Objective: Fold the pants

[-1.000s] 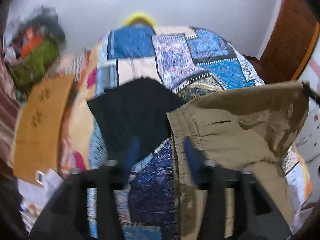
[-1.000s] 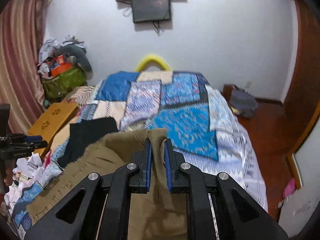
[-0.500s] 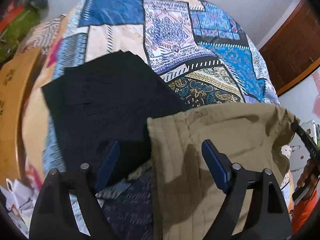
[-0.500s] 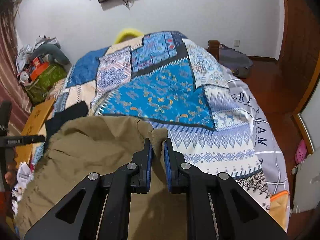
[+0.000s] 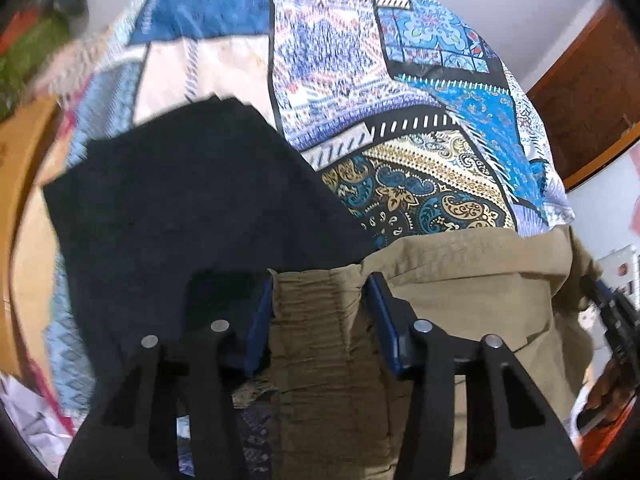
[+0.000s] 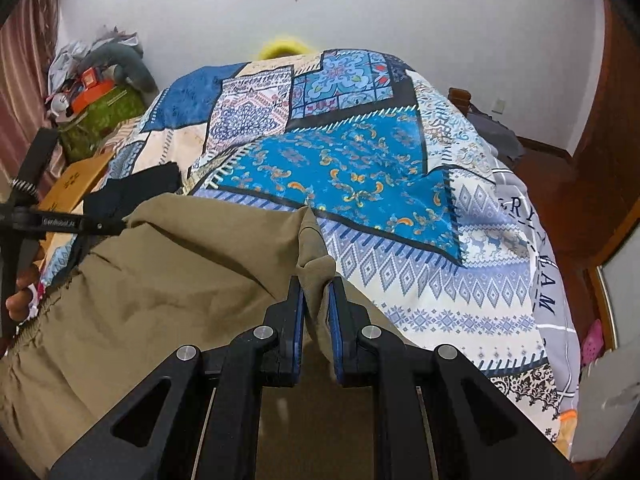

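Observation:
Khaki pants (image 5: 460, 280) hang by the waistband over the near end of a patchwork bed. My left gripper (image 5: 320, 284) has its jaws around the gathered elastic waistband corner, with the cloth bunched between the blue pads. It also shows at the left of the right wrist view (image 6: 116, 226), at the pants' left corner. My right gripper (image 6: 316, 292) is shut on the other waistband corner of the pants (image 6: 180, 280). It shows at the right edge of the left wrist view (image 5: 604, 296).
A folded black garment (image 5: 192, 216) lies on the quilt (image 6: 340, 168) left of the pants. A brown cardboard box (image 6: 76, 180) and cluttered bags (image 6: 96, 92) stand left of the bed. Wooden floor and a door are on the right.
My left gripper, open and clear of the pants before, moved onto the left waistband corner and closed around it. Both views tipped down toward the bed. The right gripper kept its hold.

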The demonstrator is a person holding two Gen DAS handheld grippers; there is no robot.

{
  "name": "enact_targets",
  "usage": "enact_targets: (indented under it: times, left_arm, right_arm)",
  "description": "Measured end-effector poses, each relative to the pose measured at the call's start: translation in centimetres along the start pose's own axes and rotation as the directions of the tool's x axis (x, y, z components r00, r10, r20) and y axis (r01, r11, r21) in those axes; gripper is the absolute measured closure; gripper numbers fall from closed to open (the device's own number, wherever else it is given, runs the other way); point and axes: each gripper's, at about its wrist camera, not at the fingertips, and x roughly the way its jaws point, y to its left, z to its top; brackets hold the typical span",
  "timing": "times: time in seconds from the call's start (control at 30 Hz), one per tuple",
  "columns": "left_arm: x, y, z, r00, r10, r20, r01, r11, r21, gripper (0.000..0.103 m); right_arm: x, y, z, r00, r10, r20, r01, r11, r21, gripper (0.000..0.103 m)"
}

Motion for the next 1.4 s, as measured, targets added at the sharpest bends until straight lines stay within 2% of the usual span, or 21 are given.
enact_targets:
  times: [0.1,0.27,0.4,0.6,0.73,0.87,1.13,1.27,1.4]
  left_arm:
    - [-2.8,0.0,-0.2,0.997,0.039,0.059,-0.041,0.999,0.020,0.058]
    - [-9.4,-0.3,-1.3,0.985,0.042,0.170,-0.051,0.998,0.047,0.061]
    - [-15.1,-0.8,-3.9,0.969,0.010,0.249,-0.029,0.997,0.074,0.061]
    - [-21.4,-2.4,-9.0,0.946,0.006,0.325,-0.057,0.987,0.148,0.062]
    - [-23.6,-3.1,-12.3,0.942,0.007,0.336,-0.070,0.982,0.175,0.062]
    - [-24.4,-3.5,-15.4,0.945,0.021,0.325,-0.092,0.975,0.204,0.062]
    - [-22.9,-3.7,-21.4,0.970,0.046,0.240,-0.107,0.962,0.251,0.061]
    - [-21.9,-3.3,-23.9,0.981,0.043,0.189,-0.091,0.963,0.255,0.061]
    - [-21.2,-3.3,-25.7,0.983,0.074,0.168,-0.117,0.958,0.263,0.057]
  right_arm:
    - [-1.4,-0.6,0.7,1.000,-0.011,0.029,0.011,1.000,0.029,0.093]
    - [-6.5,-1.4,1.7,0.993,0.006,0.122,-0.018,0.995,0.096,0.093]
    - [-11.5,-0.8,1.4,0.981,0.016,0.194,-0.034,0.995,0.092,0.093]
    - [-18.1,0.1,-1.1,0.965,0.034,0.259,-0.060,0.994,0.096,0.093]
    - [-20.8,0.9,-3.7,0.964,0.040,0.262,-0.066,0.994,0.091,0.093]
    - [-21.5,1.6,-6.5,0.972,0.032,0.234,-0.055,0.994,0.091,0.093]
    - [-19.5,2.4,-13.3,0.996,0.027,0.089,-0.038,0.991,0.126,0.093]
    - [-18.7,2.8,-15.8,0.999,0.019,0.030,-0.023,0.991,0.129,0.093]
    - [-19.1,3.0,-17.9,1.000,0.008,0.007,-0.008,0.992,0.128,0.091]
